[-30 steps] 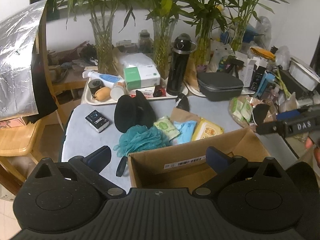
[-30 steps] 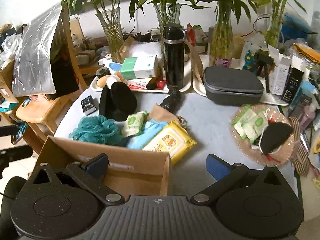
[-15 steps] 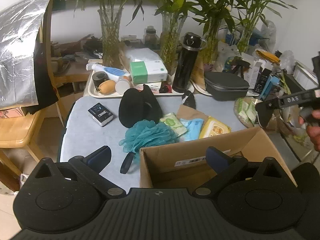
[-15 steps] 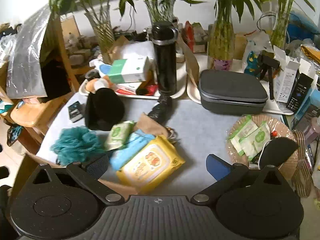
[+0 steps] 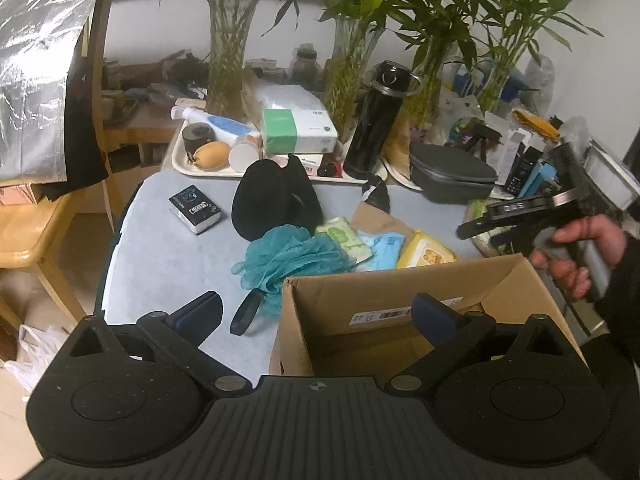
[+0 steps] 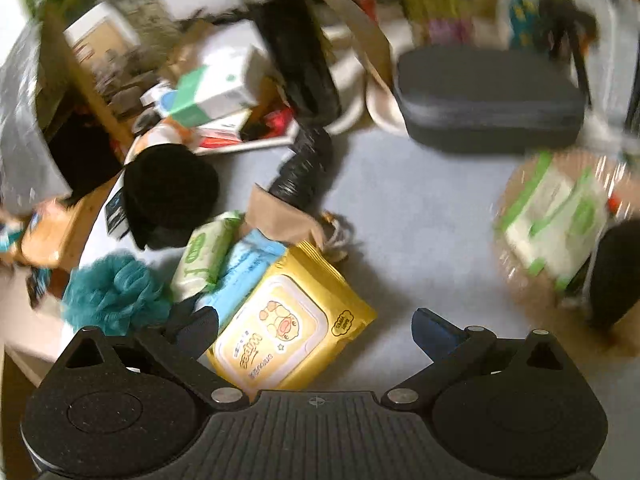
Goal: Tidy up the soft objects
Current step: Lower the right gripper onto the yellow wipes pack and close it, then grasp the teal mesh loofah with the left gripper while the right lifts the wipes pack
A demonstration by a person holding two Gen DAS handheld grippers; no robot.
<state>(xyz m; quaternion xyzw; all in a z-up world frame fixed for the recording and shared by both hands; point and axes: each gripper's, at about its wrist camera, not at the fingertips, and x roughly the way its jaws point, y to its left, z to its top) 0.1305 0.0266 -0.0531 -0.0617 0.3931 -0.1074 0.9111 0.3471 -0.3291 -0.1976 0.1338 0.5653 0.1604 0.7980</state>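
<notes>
The right claw (image 6: pixel 316 326) is spread and empty, and the yellow wipes pack (image 6: pixel 294 330) lies right under it on the tabletop (image 6: pixel 400 248), its near end between the fingers, long axis slanting away to the right. The left claw (image 5: pixel 318 310), also spread and empty, hangs over the box (image 5: pixel 400 280). So the right is nearer. Farther left sit the blue pack (image 6: pixel 244 270), green pack (image 6: pixel 206 254) and loofah (image 6: pixel 114 294).

One cardboard box (image 5: pixel 404 280), one teal bath pouf (image 5: pixel 292 256), three wipe packs — green (image 5: pixel 344 238), blue (image 5: pixel 380 248), yellow (image 6: pixel 288 328) — one black flask (image 5: pixel 374 120), three glass vases (image 5: pixel 228 52).
</notes>
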